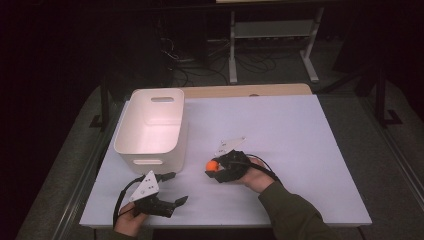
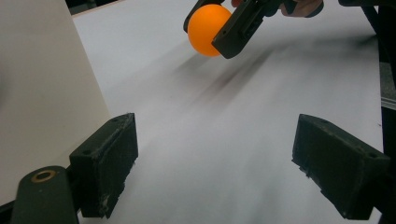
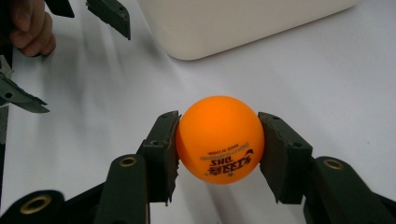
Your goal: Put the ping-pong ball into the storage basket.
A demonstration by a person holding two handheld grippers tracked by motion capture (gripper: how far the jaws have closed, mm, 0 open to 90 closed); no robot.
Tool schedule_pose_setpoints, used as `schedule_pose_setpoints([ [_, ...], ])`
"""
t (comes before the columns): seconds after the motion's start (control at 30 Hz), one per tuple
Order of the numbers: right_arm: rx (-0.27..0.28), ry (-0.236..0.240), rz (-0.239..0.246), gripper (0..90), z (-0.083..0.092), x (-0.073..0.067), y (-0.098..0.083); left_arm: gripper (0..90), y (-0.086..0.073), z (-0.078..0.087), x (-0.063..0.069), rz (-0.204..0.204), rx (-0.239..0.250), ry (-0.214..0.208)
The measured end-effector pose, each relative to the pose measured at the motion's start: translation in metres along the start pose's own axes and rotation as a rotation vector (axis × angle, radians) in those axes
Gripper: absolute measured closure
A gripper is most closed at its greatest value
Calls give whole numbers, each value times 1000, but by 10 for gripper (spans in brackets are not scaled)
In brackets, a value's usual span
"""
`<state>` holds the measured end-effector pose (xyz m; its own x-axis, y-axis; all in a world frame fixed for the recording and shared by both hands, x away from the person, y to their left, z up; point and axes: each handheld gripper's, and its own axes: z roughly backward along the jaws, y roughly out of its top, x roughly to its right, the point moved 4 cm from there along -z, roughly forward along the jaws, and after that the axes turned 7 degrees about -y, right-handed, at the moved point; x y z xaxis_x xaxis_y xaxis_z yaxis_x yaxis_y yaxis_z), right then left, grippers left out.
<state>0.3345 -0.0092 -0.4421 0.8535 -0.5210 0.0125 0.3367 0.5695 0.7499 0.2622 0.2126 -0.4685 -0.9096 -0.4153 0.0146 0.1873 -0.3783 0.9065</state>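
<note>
The right gripper was clamped on the orange ball, held between its 2 jaws above the white table, near the bin. The left gripper stood apart, holding nothing.

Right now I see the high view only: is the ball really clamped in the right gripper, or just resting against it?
Observer: Clamped. In the right gripper view both pads press the ball, which sits in the right gripper.
Operator: Is it off the table?
Observer: The left gripper view suggests it is: the ball hangs above its shadow on the table.
Operator: Any marking on the ball?
Observer: Yes, black print on its lower side, upside down in the right gripper view.
Operator: And the left gripper?
Observer: The left gripper is open, nothing between its jaws, beside the bin.
</note>
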Motion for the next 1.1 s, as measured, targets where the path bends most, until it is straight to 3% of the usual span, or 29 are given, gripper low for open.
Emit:
schedule_pose_setpoints([
  [0.67,-2,2,-10,496,-2,6,14,141,0,0,0,2,3,-2],
  [1.1,-8,4,11,496,-1,7,27,142,0,0,0,6,5,-1],
])
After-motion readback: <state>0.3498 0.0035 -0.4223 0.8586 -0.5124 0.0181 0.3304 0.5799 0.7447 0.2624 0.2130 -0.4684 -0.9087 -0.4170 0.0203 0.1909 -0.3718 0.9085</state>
